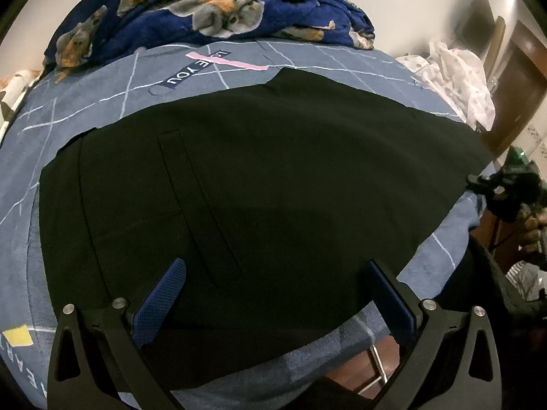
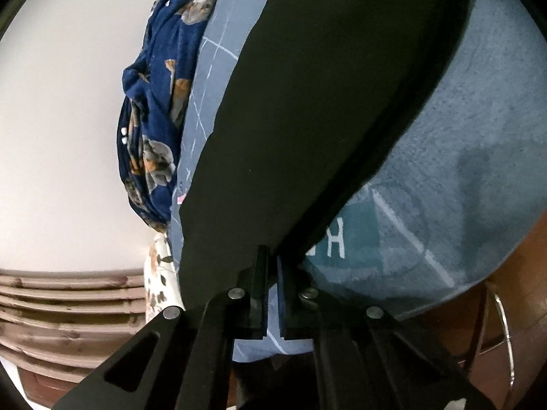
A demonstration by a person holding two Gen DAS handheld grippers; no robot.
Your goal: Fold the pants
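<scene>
My right gripper (image 2: pixel 272 259) has its two black fingers drawn together, the blue pads almost meeting, and the end of the black woven pants (image 2: pixel 307 102) runs down into the narrow slot between them; I take it as pinched there, at the hem end of the leg. From that pinch the dark cloth stretches away up the right wrist view as one long band lying over the grey-blue bedsheet with thin white grid lines (image 2: pixel 478 136).

My left gripper (image 1: pixel 271 276) stands wide open, its blue textured pads (image 1: pixel 160 300) far apart over the near edge of the pants (image 1: pixel 256 177), with nothing gripped between them; whether the tips touch the cloth I cannot tell. In this view the pants lie flat across the sheet (image 1: pixel 102 78), a stitched welt pocket showing just ahead of the left finger.

Beyond the pants, a pink strip and a dark label reading "LOVE YOU" (image 1: pixel 201 66) are printed on the sheet. Past that lies a rumpled navy fleece blanket printed with dogs (image 1: pixel 212 10), against a pale wall. A crumpled white cloth (image 1: pixel 454 75) sits at the bed's far right corner.
</scene>
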